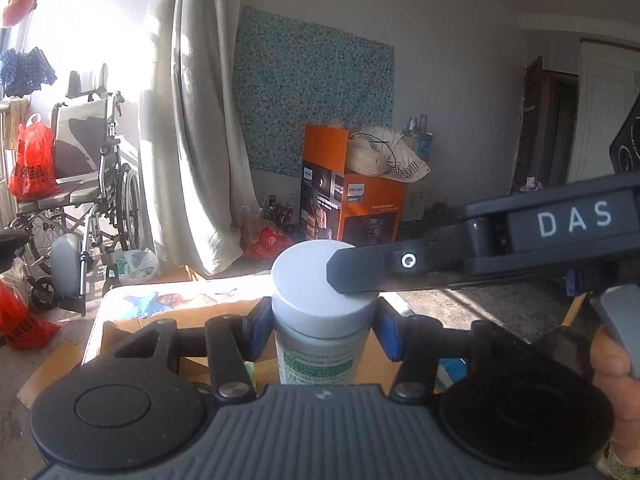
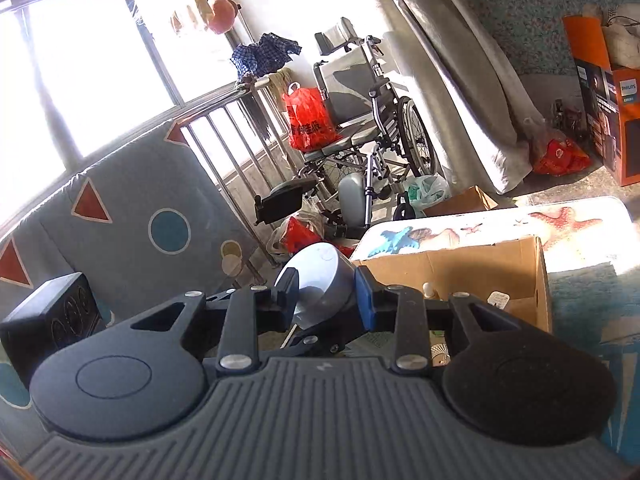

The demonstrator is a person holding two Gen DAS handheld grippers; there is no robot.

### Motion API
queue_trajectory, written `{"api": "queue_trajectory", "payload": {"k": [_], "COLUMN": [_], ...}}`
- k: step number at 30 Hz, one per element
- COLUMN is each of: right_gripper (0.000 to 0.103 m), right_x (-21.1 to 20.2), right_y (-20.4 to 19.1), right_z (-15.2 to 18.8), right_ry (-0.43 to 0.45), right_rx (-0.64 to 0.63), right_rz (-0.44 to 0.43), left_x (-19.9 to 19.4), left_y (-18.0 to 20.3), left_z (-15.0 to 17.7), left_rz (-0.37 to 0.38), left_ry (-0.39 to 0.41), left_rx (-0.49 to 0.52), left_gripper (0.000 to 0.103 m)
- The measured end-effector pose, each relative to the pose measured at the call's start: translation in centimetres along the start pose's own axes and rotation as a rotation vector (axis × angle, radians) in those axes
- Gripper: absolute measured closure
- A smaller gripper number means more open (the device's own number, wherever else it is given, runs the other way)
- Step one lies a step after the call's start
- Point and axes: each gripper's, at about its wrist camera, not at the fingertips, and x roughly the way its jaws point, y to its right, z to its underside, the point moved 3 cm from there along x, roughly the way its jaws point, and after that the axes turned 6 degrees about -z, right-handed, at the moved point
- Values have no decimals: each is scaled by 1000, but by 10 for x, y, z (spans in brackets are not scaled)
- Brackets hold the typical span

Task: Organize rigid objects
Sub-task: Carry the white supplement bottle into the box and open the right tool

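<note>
A white bottle (image 1: 316, 360) with a green label and a pale grey cap (image 1: 308, 280) stands upright between the blue pads of my left gripper (image 1: 324, 328), which is shut on its body. One finger (image 1: 368, 274) of my right gripper reaches in from the right across the cap's top. In the right wrist view the same cap (image 2: 320, 280) appears tilted, and my right gripper (image 2: 325, 296) is shut on its sides. The bottle is held above an open cardboard box (image 2: 480, 272).
The box (image 1: 132, 332) sits on a table with a sea-creature cloth (image 2: 560, 220) and holds small items. A hand (image 1: 616, 380) grips the right tool. On the floor beyond are a wheelchair (image 2: 360, 128), red bags (image 1: 32, 164), a curtain (image 1: 192, 120) and an orange carton (image 1: 352, 196).
</note>
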Motion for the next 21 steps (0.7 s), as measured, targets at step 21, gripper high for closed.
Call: {"api": "queue_trajectory", "payload": {"k": [21], "right_gripper": [72], "right_x": [77], "right_y": [140], "right_z": [54], "right_ry": [-158], "right_rx": [132], "right_rz": [122], "left_x": [136], "left_y": [8], "left_z": [66], "left_rz": [62], "left_ry": [-308], "left_rx": [-67], "left_gripper": [49]}}
